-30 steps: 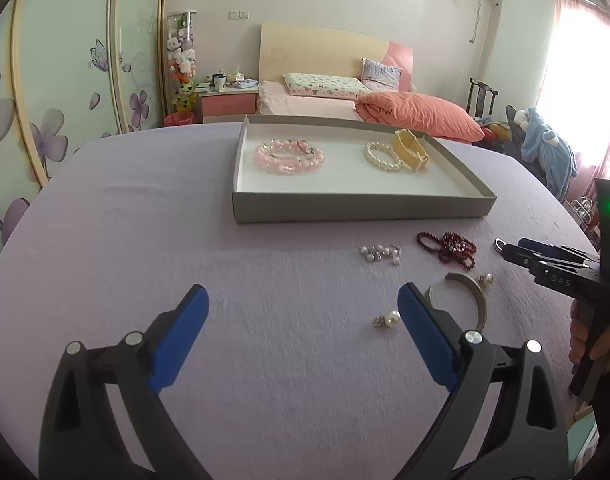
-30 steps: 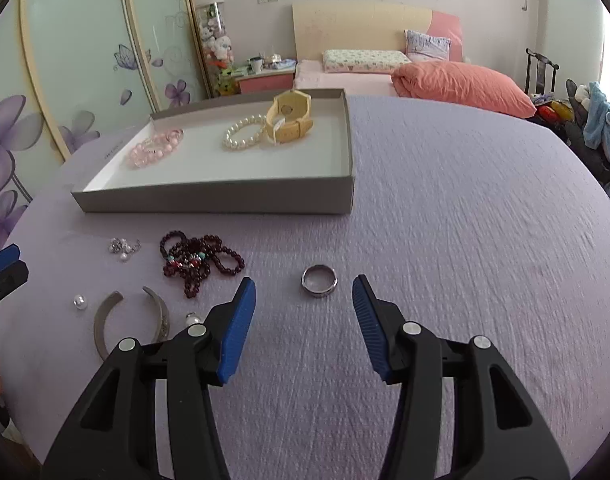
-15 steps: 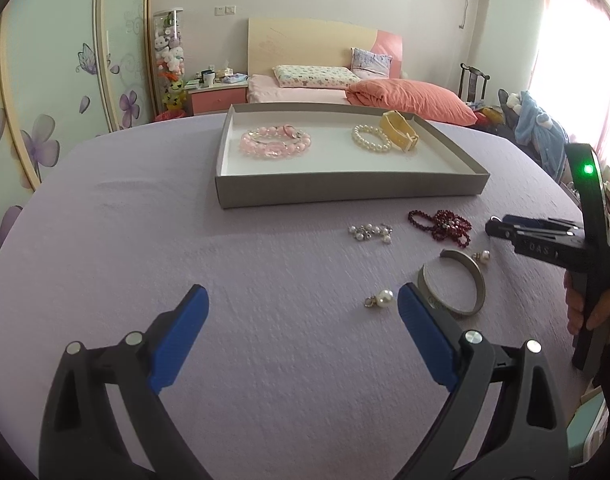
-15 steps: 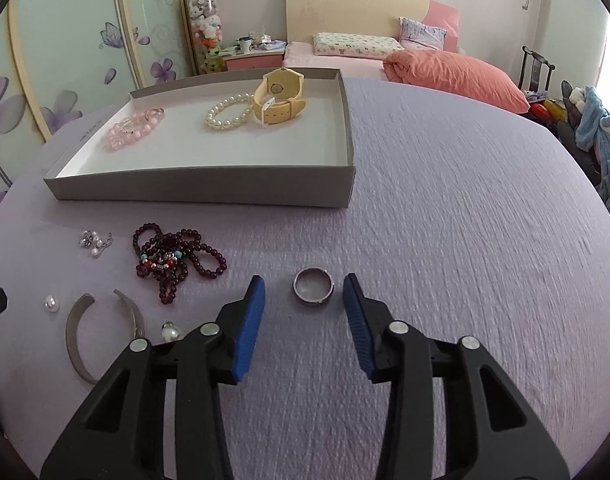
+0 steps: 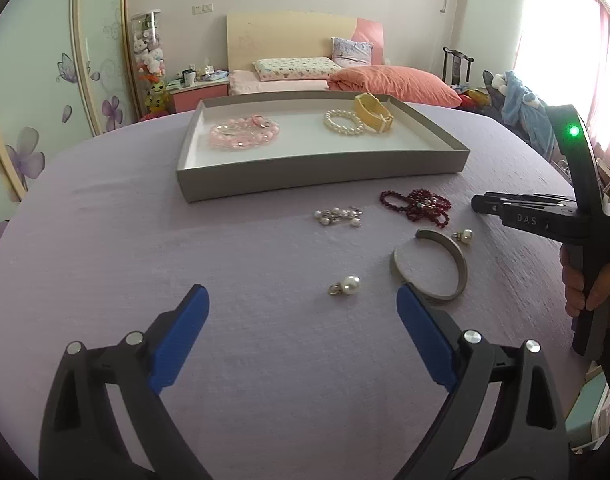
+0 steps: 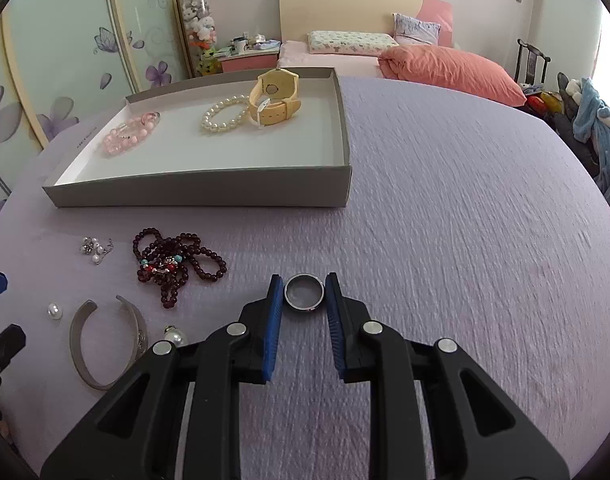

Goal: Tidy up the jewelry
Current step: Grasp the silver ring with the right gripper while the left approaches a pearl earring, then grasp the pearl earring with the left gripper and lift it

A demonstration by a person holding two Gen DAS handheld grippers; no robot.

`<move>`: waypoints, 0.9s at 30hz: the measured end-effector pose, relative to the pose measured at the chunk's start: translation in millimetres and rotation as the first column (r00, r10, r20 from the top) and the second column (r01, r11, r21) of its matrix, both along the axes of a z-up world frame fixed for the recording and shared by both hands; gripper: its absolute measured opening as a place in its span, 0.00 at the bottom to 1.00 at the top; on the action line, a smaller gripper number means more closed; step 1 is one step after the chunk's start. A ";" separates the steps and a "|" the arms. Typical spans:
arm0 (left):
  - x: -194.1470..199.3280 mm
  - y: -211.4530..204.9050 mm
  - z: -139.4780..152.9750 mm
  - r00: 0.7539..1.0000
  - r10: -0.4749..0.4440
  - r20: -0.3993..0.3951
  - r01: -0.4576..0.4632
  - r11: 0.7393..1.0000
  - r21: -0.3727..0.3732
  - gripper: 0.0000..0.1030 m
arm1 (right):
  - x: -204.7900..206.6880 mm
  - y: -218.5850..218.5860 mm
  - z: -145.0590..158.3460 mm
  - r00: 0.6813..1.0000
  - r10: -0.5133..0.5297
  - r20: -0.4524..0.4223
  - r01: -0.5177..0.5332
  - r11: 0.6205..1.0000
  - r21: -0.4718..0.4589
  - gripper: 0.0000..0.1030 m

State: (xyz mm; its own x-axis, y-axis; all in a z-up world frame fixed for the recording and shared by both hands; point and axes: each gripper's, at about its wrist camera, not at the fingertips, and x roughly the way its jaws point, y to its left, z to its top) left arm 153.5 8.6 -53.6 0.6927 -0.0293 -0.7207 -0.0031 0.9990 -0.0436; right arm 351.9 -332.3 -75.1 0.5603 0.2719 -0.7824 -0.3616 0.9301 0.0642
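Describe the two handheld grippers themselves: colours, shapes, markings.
Both are black plastic frames with triangular cut-outs and round silver pivot pins, ending in two fingers lined with blue pads. The left gripper shows this build, as does the right gripper. Seen side-on from the left wrist, the right one carries white "DAS" lettering, a lit green light, and a bare hand on its handle.

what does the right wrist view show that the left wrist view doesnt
Only the right wrist view shows the silver ring on the purple cloth, with the right tool closed in on both of its sides.

Only the left wrist view shows the left tool wide open and holding nothing, and the person's right hand on its handle.

Both show the grey tray with the pink bracelet, pearl bracelet and yellow watch, and on the cloth the dark red beads, open bangle and pearl earrings.
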 end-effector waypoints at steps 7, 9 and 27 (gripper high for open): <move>15.2 -17.0 -8.3 0.999 -0.019 -0.039 0.020 1.000 0.024 0.58 | 1.3 -3.8 2.9 1.000 -0.009 -0.006 0.009 1.000 0.025 0.22; 18.4 -20.6 -11.4 0.998 -0.024 -0.053 0.025 0.999 0.021 0.54 | 1.1 -3.9 3.7 1.000 -0.008 -0.006 0.009 1.000 0.030 0.22; 27.1 -26.0 -17.4 0.996 -0.012 -0.090 0.014 0.999 0.030 0.15 | 0.8 -10.4 7.3 1.000 -0.007 -0.019 0.009 0.997 0.078 0.22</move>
